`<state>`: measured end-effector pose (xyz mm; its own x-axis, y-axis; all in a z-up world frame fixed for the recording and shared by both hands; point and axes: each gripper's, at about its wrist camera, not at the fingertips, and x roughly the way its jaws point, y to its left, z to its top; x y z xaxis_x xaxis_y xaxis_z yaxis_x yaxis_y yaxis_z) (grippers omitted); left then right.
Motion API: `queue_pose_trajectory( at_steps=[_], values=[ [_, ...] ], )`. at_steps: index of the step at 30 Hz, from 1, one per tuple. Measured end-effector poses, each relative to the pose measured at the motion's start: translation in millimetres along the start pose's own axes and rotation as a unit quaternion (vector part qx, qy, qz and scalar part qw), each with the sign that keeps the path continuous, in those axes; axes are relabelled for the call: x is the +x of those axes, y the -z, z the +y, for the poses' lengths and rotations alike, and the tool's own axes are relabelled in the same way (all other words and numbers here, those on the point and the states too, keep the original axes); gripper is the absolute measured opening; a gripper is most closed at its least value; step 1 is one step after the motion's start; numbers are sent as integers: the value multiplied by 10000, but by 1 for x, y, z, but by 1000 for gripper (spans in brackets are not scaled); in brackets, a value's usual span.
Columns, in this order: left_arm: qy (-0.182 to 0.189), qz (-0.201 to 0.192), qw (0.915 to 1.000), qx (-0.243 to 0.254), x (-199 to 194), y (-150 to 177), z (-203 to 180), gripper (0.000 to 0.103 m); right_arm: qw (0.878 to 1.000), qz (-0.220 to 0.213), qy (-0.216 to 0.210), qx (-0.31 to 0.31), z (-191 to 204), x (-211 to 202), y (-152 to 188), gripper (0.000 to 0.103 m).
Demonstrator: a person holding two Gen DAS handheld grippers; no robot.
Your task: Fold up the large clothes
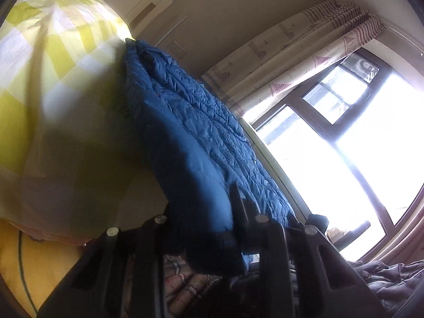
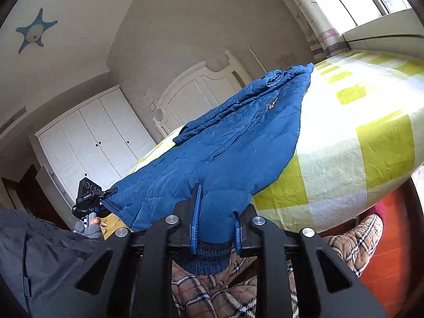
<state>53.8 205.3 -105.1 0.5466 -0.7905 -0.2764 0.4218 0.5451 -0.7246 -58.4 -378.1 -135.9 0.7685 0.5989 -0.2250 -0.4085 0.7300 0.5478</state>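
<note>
On the bed, the blue puffer jacket (image 2: pixel 238 143) lies spread over the yellow-and-white checked bedspread (image 2: pixel 371 137), its near end hanging off the edge toward you. Judge it as light, soft and lofty: the quilted shell looks slick, so it will likely slide on the cover and spring back from a crease unless you press the fold down. The knit cuffs and hems are the firmest, least slippery places to take hold.

Your right tool (image 2: pixel 216 228) is clamped on a sleeve end just above its dark knit cuff (image 2: pixel 204 258), with the blue pads (image 2: pixel 194 222) pressing the padding on both sides. Your left tool (image 1: pixel 201 228) has the jacket's other dark ribbed edge (image 1: pixel 212 249) between its fingers and seems closed on it, though blur makes this less certain.

Around you: the white headboard (image 2: pixel 196 92), a white wardrobe (image 2: pixel 92 143), patterned curtains (image 1: pixel 291 61) and a bright window (image 1: pixel 331 137).
</note>
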Motion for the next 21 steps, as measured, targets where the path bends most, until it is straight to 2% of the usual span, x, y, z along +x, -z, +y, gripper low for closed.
queue_pose_trajectory(
  at_steps=[4, 7, 11, 13, 15, 18, 21],
  values=[
    [282, -43, 9996, 80, -44, 10, -27, 27, 9990, 83, -183, -391, 39, -34, 1, 22],
    [631, -249, 9977, -13, -77, 17, -45, 27, 9981, 70, -327, -526, 65, -62, 5, 22],
    [1359, -721, 9881, 34, -111, 13, -68, 28, 9940, -288, -604, -865, 106, -94, -3, 22],
    [1716, -890, 9811, 21, -118, 0, -76, 28, 9898, -586, -800, -1025, 120, -104, -17, 22],
    [1899, -1040, 9763, 9, -121, -22, -80, 31, 9851, -854, -967, -1135, 130, -105, -39, 22],
    [1831, -1349, 9735, -251, -110, -73, -75, 35, 9849, -981, -894, -1113, 134, -81, -83, 22],
    [1333, -1304, 9819, -342, -69, -132, -67, 35, 9914, -860, -677, -712, 117, -31, -138, 22]
  ],
)
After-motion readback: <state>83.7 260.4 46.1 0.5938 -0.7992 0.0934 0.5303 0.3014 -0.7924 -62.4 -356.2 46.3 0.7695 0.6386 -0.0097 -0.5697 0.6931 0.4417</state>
